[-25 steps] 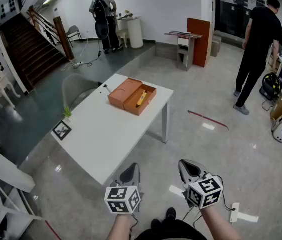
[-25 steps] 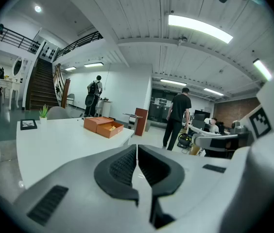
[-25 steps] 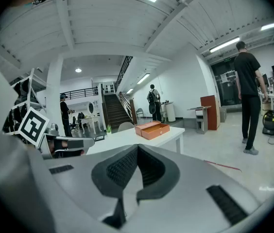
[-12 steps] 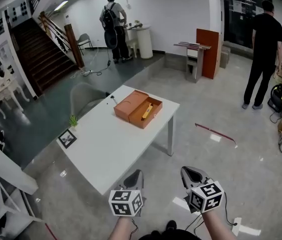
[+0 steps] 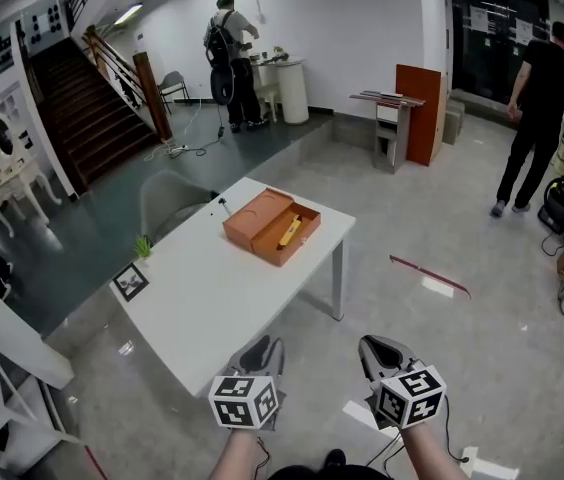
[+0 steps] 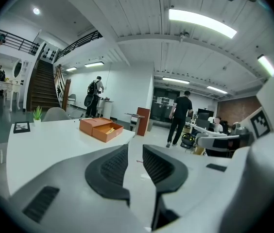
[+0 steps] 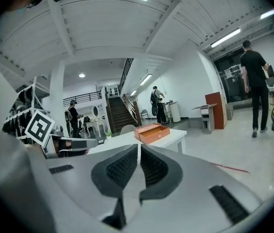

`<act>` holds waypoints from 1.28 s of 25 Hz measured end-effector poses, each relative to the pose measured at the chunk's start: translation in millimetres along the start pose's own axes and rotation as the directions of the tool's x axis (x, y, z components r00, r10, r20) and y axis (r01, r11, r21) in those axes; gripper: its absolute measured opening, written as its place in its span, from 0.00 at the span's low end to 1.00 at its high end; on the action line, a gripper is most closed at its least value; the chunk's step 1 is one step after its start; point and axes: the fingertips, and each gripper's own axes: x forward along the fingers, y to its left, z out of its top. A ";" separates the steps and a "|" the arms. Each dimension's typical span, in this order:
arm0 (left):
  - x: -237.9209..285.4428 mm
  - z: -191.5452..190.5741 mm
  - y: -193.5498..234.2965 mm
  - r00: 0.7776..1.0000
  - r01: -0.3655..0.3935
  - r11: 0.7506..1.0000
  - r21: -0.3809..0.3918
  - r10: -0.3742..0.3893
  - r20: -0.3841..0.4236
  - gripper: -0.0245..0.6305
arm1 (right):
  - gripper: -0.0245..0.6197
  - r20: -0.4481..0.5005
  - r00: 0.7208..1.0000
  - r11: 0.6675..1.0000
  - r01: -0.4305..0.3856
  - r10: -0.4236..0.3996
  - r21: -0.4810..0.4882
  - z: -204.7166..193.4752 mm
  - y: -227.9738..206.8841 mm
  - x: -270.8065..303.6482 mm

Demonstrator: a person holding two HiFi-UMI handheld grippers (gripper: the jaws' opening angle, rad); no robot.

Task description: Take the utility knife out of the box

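An open orange box (image 5: 272, 226) lies at the far end of the white table (image 5: 212, 298), its lid folded back. The yellow utility knife (image 5: 289, 232) rests inside it. Both grippers hang in the air short of the table's near corner, far from the box. My left gripper (image 5: 260, 353) has just been opening; its jaws stand a little apart with nothing between them. My right gripper (image 5: 382, 350) has its pads nearly together and empty. The left gripper (image 6: 135, 152) looks at the box (image 6: 100, 128) with the knife (image 6: 110, 129); the right gripper (image 7: 139, 152) also sees the box (image 7: 152, 132).
A small plant (image 5: 143, 245) and a framed picture (image 5: 129, 282) sit on the table's left edge. A grey chair (image 5: 167, 198) stands behind the table. A red strip (image 5: 430, 275) lies on the floor at right. One person (image 5: 542, 118) walks at right, another (image 5: 230, 48) stands at the back.
The table and box have come a little nearer and lower in the head view as both grippers advanced. The left jaws have parted slightly. The person at right has walked farther away.
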 end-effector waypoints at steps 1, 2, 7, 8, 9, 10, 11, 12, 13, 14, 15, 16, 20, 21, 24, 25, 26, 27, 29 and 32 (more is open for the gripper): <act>1.6 1.0 -1.0 1.000 -0.003 1.000 -0.004 0.003 0.003 0.15 | 0.04 0.002 1.000 1.000 -0.003 0.003 0.000 0.4 -2.4 -0.7; 3.2 2.1 -2.3 1.000 -0.005 1.000 -0.007 0.006 0.005 0.16 | 0.04 0.003 1.000 1.000 -0.006 0.006 -0.001 1.0 -4.7 -1.7; 13.7 7.0 -7.5 1.000 -0.012 1.000 -0.008 0.012 -0.001 0.23 | 0.04 0.002 1.000 1.000 -0.008 0.008 0.001 4.0 -16.8 -0.2; 15.8 8.0 -7.3 1.000 -0.013 1.000 -0.008 0.013 -0.002 0.23 | 0.04 0.001 1.000 1.000 -0.009 0.009 0.006 3.9 -18.6 1.5; 18.2 8.8 -6.4 1.000 -0.015 1.000 -0.008 0.015 -0.004 0.23 | 0.04 0.000 1.000 1.000 -0.010 0.010 0.010 3.7 -20.3 3.4; 21.2 9.4 -5.3 1.000 -0.015 1.000 -0.010 0.015 -0.005 0.23 | 0.04 -0.001 1.000 1.000 -0.012 0.012 0.013 3.2 -22.3 5.3; 24.8 9.7 -4.0 1.000 -0.015 1.000 -0.013 0.014 -0.006 0.23 | 0.05 -0.002 1.000 1.000 -0.012 0.012 0.015 2.6 -24.6 7.5; 28.9 9.9 -2.6 1.000 -0.012 1.000 -0.017 0.012 -0.008 0.24 | 0.05 -0.005 1.000 1.000 -0.012 0.012 0.018 1.6 -27.4 10.0; 33.2 10.2 -1.0 1.000 -0.010 1.000 -0.021 0.010 -0.009 0.25 | 0.05 -0.008 1.000 1.000 -0.011 0.011 0.020 0.6 -30.3 12.9; 37.8 11.0 0.9 1.000 -0.008 1.000 -0.023 0.008 -0.011 0.25 | 0.05 -0.012 1.000 1.000 -0.009 0.009 0.022 0.1 -33.5 16.3; 42.8 12.6 3.1 1.000 -0.007 1.000 -0.024 0.007 -0.011 0.25 | 0.05 -0.014 1.000 1.000 -0.007 0.007 0.024 0.4 -36.7 20.2; 48.3 14.7 5.6 1.000 -0.007 1.000 -0.026 0.007 -0.011 0.26 | 0.05 -0.016 1.000 1.000 -0.005 0.005 0.026 1.5 -40.2 24.6; 73.6 25.0 18.5 1.000 -0.002 0.999 -0.034 0.002 -0.010 0.26 | 0.05 -0.017 1.000 1.000 0.003 -0.003 0.031 7.9 -53.6 45.4; 81.2 27.7 22.6 1.000 0.000 0.999 -0.035 -0.001 -0.008 0.27 | 0.05 -0.018 1.000 1.000 0.006 -0.005 0.030 9.1 -57.2 52.0; 105.4 39.7 37.0 1.000 0.004 0.999 -0.032 -0.004 -0.001 0.27 | 0.05 -0.022 1.000 1.000 0.013 -0.012 0.028 14.9 -68.1 75.7; 113.4 44.3 42.0 1.000 0.005 1.000 -0.029 -0.005 0.000 0.27 | 0.05 -0.022 1.000 0.999 0.015 -0.014 0.032 18.7 -70.9 84.3; 121.5 48.7 46.8 1.000 0.007 1.000 -0.027 -0.007 0.000 0.27 | 0.05 -0.019 1.000 0.999 0.016 -0.015 0.042 24.0 -73.2 93.1; 130.1 52.9 51.8 1.000 0.009 1.000 -0.025 -0.009 0.000 0.27 | 0.05 -0.015 1.000 0.998 0.017 -0.016 0.055 30.2 -75.3 102.3; 148.2 61.4 62.4 1.000 0.013 1.000 -0.022 -0.013 -0.001 0.27 | 0.05 -0.010 1.000 0.998 0.020 -0.019 0.067 39.8 -81.8 121.7; 173.5 75.8 80.9 1.000 0.012 1.000 -0.023 -0.012 0.001 0.27 | 0.05 -0.013 1.000 0.997 0.025 -0.024 0.071 49.6 -91.8 151.0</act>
